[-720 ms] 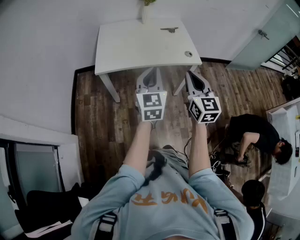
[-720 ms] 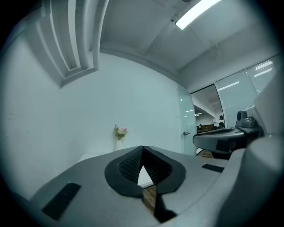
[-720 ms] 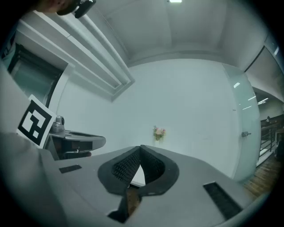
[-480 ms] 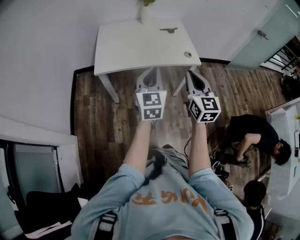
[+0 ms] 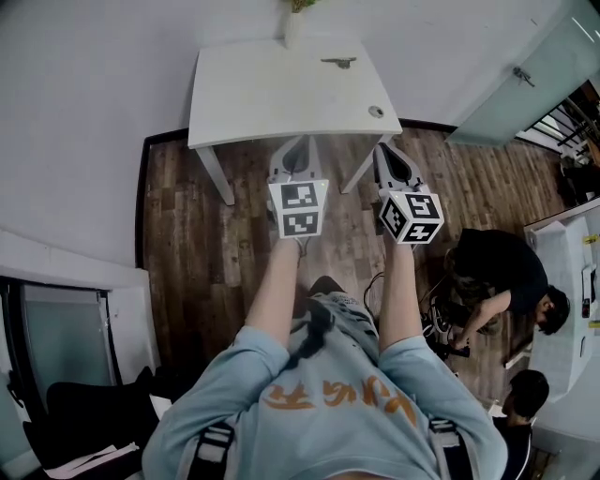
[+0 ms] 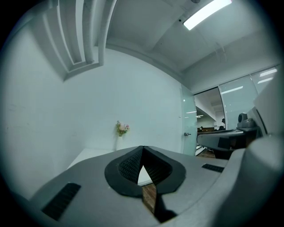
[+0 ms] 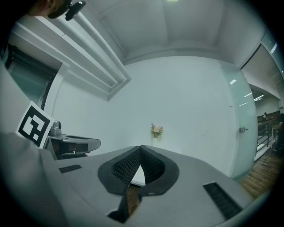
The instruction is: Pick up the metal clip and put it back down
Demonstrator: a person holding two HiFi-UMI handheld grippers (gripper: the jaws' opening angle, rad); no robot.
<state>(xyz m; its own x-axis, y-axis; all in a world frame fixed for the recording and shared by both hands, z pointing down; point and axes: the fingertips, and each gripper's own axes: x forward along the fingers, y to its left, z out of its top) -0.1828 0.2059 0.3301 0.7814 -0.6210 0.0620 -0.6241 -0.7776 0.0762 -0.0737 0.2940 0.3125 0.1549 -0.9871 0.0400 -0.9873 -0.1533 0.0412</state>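
The metal clip (image 5: 338,62) lies near the far edge of the white table (image 5: 253,94), small and dark. Both grippers are held out over the wooden floor in front of the table, short of its near edge and well away from the clip. My left gripper (image 5: 301,142) is shut with nothing between its jaws; in the left gripper view its pads (image 6: 128,165) meet at the tip. My right gripper (image 5: 383,148) is likewise shut and empty, its ribbed pads (image 7: 124,167) touching. The clip does not show in either gripper view.
A vase of flowers (image 5: 293,21) stands at the table's back edge, also seen as the flowers (image 6: 121,129) against the wall. A round grommet (image 5: 376,112) sits in the table's near right corner. Two people (image 5: 506,277) crouch on the floor at right, by a glass door (image 5: 525,70).
Both grippers have stayed almost where they were, still shut. The people at the right have shifted a little lower in the head view.
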